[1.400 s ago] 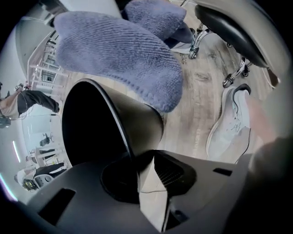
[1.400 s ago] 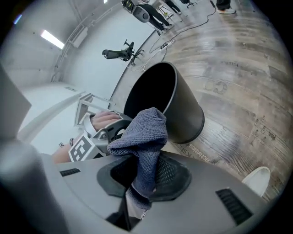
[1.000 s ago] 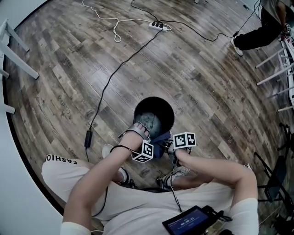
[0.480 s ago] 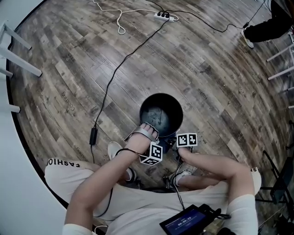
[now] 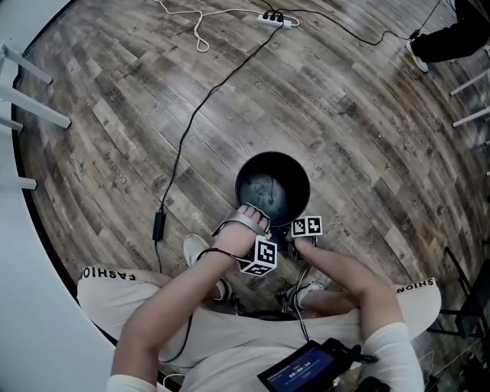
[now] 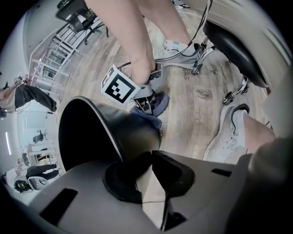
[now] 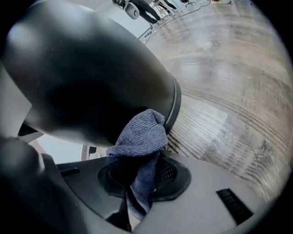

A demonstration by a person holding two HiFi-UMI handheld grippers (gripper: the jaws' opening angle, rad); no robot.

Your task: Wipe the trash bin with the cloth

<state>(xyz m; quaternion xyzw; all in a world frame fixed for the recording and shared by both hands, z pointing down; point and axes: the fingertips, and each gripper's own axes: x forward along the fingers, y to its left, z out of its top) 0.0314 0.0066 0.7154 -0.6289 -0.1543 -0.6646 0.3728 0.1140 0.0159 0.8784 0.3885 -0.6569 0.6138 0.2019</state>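
Trash bin (image 5: 276, 170), cloth (image 7: 142, 137) touching; shoe (image 5: 193, 249), cable (image 5: 159, 227) near

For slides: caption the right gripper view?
Right gripper holds a blue knitted cloth against the side of the black round trash bin.

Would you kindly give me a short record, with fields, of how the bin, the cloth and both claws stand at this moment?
left claw: shut on the rim of the trash bin
right claw: shut on the blue cloth
cloth contact: bunched against the bin's outer wall, on the side nearest the person
bin: black, round, open-topped, standing on the wooden floor
nearby: black cable running to a power strip
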